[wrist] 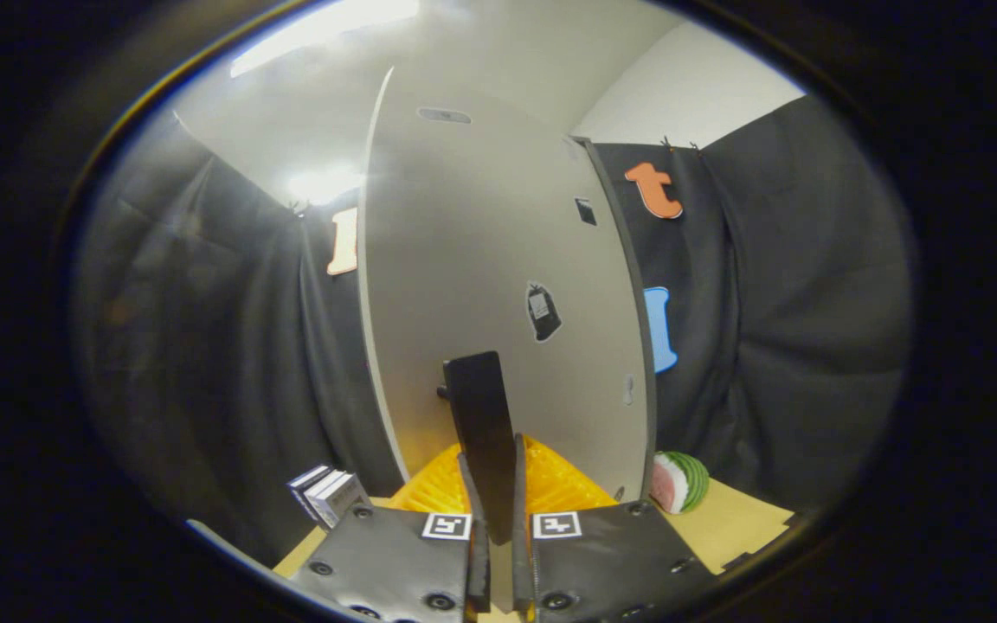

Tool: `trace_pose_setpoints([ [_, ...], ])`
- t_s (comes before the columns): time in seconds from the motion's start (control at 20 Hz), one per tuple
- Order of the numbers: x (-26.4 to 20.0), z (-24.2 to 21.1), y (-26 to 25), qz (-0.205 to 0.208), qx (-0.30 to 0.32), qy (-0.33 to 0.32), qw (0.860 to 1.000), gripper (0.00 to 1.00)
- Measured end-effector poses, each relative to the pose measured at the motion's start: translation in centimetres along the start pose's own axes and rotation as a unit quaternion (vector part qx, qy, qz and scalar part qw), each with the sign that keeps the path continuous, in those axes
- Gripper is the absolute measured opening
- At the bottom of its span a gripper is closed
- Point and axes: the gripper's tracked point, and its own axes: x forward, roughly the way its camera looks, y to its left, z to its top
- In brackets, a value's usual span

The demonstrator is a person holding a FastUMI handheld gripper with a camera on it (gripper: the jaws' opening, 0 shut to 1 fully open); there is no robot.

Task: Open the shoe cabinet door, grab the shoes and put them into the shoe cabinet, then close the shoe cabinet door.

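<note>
Grey and tall, the flat shoe cabinet door (498, 285) stands just ahead of the claw (498, 510). Its 2 fingers are clamped on the dark flat door handle (481, 424). Yellow ribbed plastic (550, 484) lies low behind them. A striped green and pink thing (680, 480) sits right on the tan table (723, 523), small boxes (325, 493) left.
</note>
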Motion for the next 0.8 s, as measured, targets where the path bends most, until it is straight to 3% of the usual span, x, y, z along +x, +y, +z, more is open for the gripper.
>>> trace_pose_setpoints([
  [0.4,-6.0,1.9,-9.9,0.001,0.010,0.003,1.000,0.09],
  [0.8,-6.4,3.5,-18.8,-0.033,0.025,-0.006,0.999,0.05],
])
